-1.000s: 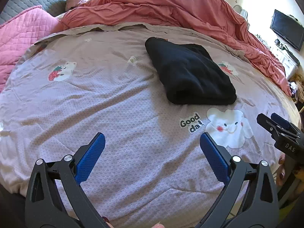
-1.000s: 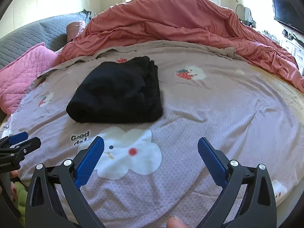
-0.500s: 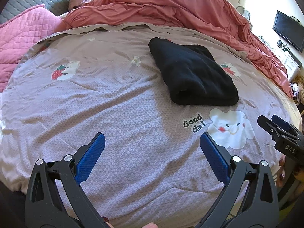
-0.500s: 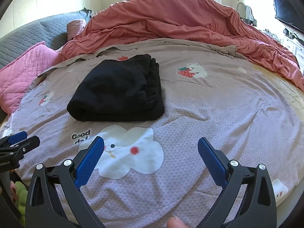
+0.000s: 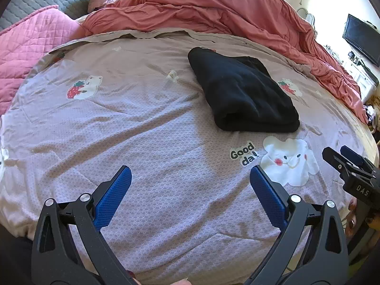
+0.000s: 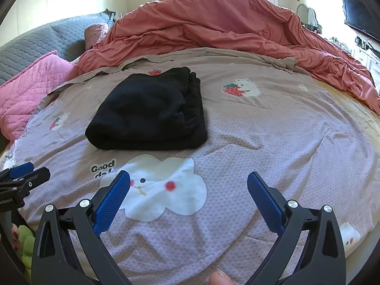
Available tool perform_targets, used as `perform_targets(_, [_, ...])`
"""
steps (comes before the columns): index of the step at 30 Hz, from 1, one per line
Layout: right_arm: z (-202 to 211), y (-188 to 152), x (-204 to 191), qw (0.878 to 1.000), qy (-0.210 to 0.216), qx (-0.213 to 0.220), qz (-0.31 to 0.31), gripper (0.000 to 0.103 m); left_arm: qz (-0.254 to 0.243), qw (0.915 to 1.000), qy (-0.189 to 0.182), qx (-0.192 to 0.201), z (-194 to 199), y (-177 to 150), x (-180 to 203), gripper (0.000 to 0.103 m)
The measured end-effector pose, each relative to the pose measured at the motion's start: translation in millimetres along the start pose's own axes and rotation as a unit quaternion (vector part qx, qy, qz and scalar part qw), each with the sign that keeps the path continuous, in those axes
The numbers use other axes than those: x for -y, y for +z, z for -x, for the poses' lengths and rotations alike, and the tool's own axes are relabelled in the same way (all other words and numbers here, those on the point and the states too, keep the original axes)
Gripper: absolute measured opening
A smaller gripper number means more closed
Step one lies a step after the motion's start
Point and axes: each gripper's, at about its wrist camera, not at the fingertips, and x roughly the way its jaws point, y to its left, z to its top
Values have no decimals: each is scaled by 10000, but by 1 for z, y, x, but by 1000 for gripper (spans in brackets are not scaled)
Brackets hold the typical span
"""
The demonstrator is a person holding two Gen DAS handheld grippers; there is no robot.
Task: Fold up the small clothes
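A lilac sheet (image 5: 147, 128) printed with a cloud (image 5: 288, 160) and strawberry bears covers the bed. A red duvet (image 5: 213, 7) is heaped far; pink quilt (image 5: 28, 45) far left, TV (image 5: 361, 38) far right.

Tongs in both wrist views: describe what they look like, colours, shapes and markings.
Both tools match. The left tongs and right tongs have black, angular plastic arms with triangular cut-outs and silver pivot screws, tipped with flat blue pads textured in a fine grid. Seen from the left view, the right tool's body carries white "DAS" lettering.
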Motion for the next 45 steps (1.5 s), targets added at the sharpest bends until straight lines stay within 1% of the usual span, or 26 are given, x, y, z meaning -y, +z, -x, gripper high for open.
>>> perform_targets(18, [2, 0, -4, 10000, -5, -6, 80, 98, 15, 10000, 57, 68, 6, 0, 0, 94])
perform_targets(27, [4, 0, -5, 10000, -26, 13, 87, 98, 76, 10000, -30, 1, 5, 1, -3, 94])
perform_targets(45, [4, 0, -9, 9998, -67, -21, 186, 98, 50, 10000, 1, 11, 6, -1, -1, 94])
